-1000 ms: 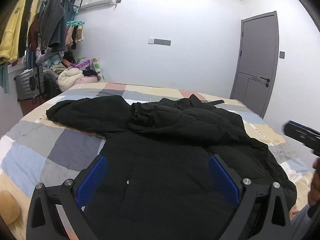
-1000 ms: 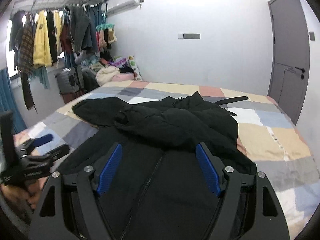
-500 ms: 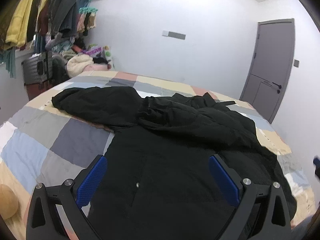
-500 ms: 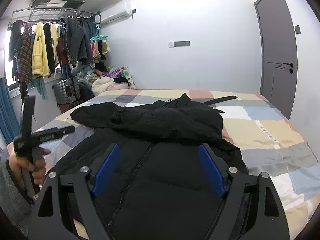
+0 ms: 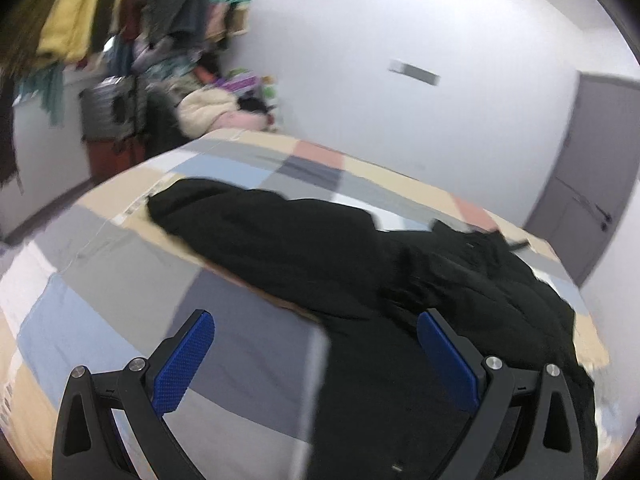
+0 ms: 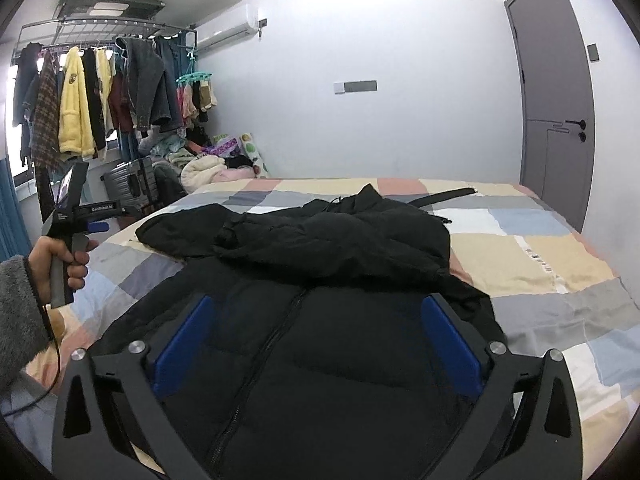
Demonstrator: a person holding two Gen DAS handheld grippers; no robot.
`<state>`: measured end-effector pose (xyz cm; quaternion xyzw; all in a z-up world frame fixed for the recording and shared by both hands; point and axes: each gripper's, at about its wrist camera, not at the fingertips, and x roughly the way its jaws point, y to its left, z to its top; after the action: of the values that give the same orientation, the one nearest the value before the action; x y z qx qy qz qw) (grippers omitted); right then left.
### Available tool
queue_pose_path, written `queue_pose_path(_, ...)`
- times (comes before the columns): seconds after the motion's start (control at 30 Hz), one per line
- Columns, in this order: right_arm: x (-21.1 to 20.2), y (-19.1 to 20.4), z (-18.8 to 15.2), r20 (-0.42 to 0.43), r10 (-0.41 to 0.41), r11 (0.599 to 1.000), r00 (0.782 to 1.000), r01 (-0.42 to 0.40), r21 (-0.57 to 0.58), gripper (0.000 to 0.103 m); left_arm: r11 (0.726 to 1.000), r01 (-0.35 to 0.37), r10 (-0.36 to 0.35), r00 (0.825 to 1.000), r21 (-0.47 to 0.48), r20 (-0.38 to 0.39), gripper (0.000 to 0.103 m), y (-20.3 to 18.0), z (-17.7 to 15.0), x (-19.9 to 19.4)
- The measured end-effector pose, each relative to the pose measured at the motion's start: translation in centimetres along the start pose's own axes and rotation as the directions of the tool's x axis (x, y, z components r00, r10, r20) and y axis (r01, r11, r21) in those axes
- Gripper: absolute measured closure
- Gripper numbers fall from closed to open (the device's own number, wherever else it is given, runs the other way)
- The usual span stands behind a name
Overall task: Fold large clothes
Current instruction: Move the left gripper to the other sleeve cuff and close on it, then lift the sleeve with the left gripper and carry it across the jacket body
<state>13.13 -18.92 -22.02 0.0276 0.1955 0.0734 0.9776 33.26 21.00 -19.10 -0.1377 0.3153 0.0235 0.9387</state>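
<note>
A large black padded jacket point(image 6: 320, 320) lies zipper-up on the patchwork bed point(image 6: 540, 264), its right sleeve folded across the chest and its left sleeve point(image 5: 248, 224) stretched out to the left. My left gripper point(image 5: 316, 344) is open and empty, above the bed at the jacket's left edge; it also shows in the right wrist view point(image 6: 96, 220), held in a hand. My right gripper point(image 6: 318, 332) is open and empty, over the jacket's lower front by the zipper.
A clothes rack point(image 6: 92, 92) with hanging garments, a suitcase point(image 6: 132, 188) and a pile of clothes point(image 6: 212, 160) stand at the left beyond the bed. A grey door point(image 6: 560, 120) is at the right. A black strap point(image 6: 444, 196) lies on the far side of the bed.
My left gripper has swung left and forward towards the outstretched sleeve; its view is blurred by motion. My right gripper has stayed over the jacket's front, both open throughout.
</note>
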Motion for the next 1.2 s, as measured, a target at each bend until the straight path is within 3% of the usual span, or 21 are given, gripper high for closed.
queue_pose_path(0.2, 1.6, 1.6, -0.3, -0.052, 0.006, 1.0, 0.999, -0.007, -0.018, 0.0, 0.987, -0.012, 0.008, 1.0, -0.161, -0.027, 0.001, 7.8, 1.9, 3.7)
queue_pose_path(0.33, 2.6, 2.4, -0.5, -0.081, -0.013, 1.0, 0.997, 0.012, -0.02, 0.0, 0.961, 0.01, -0.023, 0.999, -0.278, -0.045, 0.001, 12.9, 3.2, 7.2)
queue_pose_path(0.63, 7.6, 3.2, -0.2, -0.163, -0.082, 0.997, 0.983, 0.083, 0.001, 0.0, 0.85, 0.094, -0.116, 0.993, -0.518, -0.01, 0.001, 22.3, 6.3, 17.0)
queue_pose_path(0.87, 11.2, 3.5, 0.2, -0.188, -0.151, 0.988, 0.971, 0.153, -0.006, 0.0, 0.759, 0.13, -0.176, 0.984, -0.638, -0.009, 0.002, 25.9, 7.3, 25.2)
queue_pose_path(0.93, 12.1, 3.4, 0.4, -0.196, -0.156, 0.987, 0.968, 0.16, 0.004, 0.0, 0.752, 0.124, -0.174, 0.985, -0.648, -0.012, 0.002, 26.0, 7.4, 26.7)
queue_pose_path(1.03, 13.2, 3.4, 0.4, -0.212, -0.165, 0.986, 0.963, 0.169, -0.001, 0.0, 0.799, 0.083, -0.126, 0.992, -0.596, -0.03, 0.002, 24.8, 8.1, 28.4)
queue_pose_path(1.07, 13.4, 3.5, 0.4, -0.217, -0.166, 0.986, 0.962, 0.168, -0.007, 0.0, 0.815, 0.079, -0.118, 0.993, -0.575, -0.031, 0.011, 24.2, 8.4, 28.7)
queue_pose_path(1.1, 13.7, 3.5, 0.5, -0.22, -0.165, 0.986, 0.961, 0.167, -0.012, 0.0, 0.823, 0.082, -0.12, 0.992, -0.563, -0.03, 0.03, 24.0, 8.7, 29.0)
queue_pose_path(1.13, 13.8, 3.6, 0.5, -0.223, -0.165, 0.986, 0.961, 0.166, -0.017, 0.0, 0.822, 0.094, -0.138, 0.99, -0.562, -0.036, 0.037, 23.6, 8.8, 29.4)
queue_pose_path(1.2, 13.9, 3.7, 0.5, -0.226, -0.163, 0.986, 0.96, 0.162, -0.025, 0.0, 0.814, 0.107, -0.155, 0.987, -0.571, -0.035, 0.062, 23.0, 8.8, 29.4)
